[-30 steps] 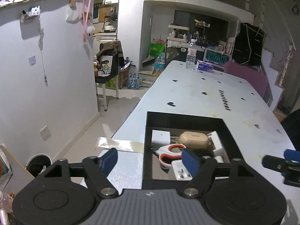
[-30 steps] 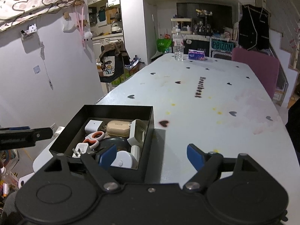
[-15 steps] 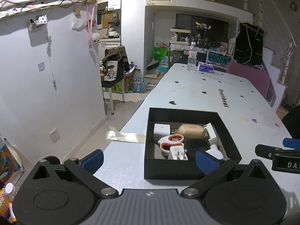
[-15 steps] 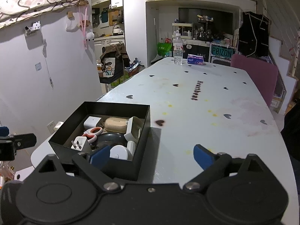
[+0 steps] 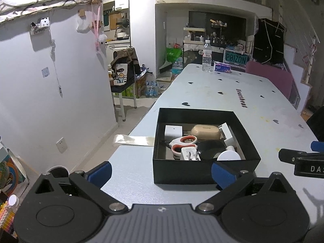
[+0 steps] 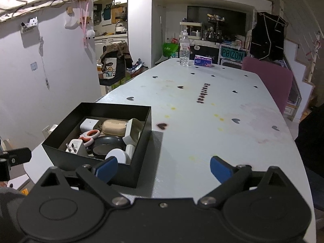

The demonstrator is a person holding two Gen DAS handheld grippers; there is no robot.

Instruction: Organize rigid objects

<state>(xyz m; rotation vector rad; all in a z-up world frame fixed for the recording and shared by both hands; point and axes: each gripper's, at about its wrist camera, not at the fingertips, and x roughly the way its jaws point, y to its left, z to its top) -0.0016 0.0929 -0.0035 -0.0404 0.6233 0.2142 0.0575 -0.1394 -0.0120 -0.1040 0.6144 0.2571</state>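
A black open box (image 5: 182, 172) stands near the table's front left corner. In it lie orange-handled scissors (image 5: 183, 141), a beige case (image 5: 205, 131), a white plug charger (image 5: 189, 152), a white round disc (image 5: 228, 155) and a dark round dish (image 5: 210, 148). My left gripper (image 5: 161, 172) is open and empty, just short of the box's front wall. My right gripper (image 6: 163, 168) is also open and empty, over bare table to the right of the box (image 6: 141, 141). Its left fingertip (image 6: 106, 167) overlaps the box's near corner in the picture.
The long white table (image 5: 222, 93) with small black hearts runs away from me. A water bottle (image 5: 207, 55) and a tissue pack (image 5: 222, 67) stand at its far end, beside a pink chair (image 5: 269, 77). A tape strip (image 5: 133, 139) hangs off the left edge.
Both grippers' jaws have spread wider. My left gripper has drawn back from the box, whose front wall now shows in full. The box's contents have not moved.
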